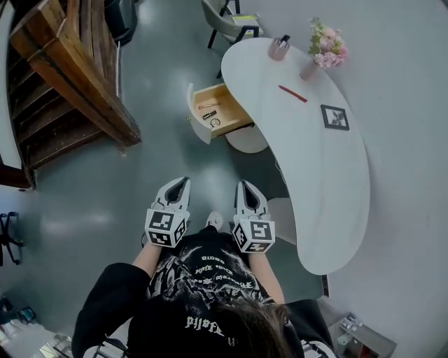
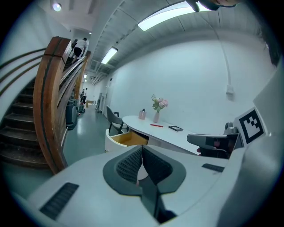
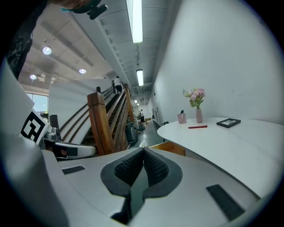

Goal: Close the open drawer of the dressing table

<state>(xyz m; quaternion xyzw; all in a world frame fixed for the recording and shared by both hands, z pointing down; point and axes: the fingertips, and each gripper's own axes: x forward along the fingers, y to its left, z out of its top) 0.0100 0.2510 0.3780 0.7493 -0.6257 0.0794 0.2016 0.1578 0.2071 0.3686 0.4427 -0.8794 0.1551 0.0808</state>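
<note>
I could not make out the small things lying inside the drawer (image 1: 213,112); one might have been a little ring, but they were too tiny to tell. The chair (image 1: 231,21) past the table was cut off at the top of the head view. The drawer stood open, a light wooden box with a white front, sticking out from the far end of the dressing table (image 1: 329,182), well ahead of both grippers. The table top was white, smooth and curved like a bean. The left gripper (image 1: 183,181) had its bumpy dark pads pressed together on nothing, and so did the right gripper (image 1: 243,185).
</note>
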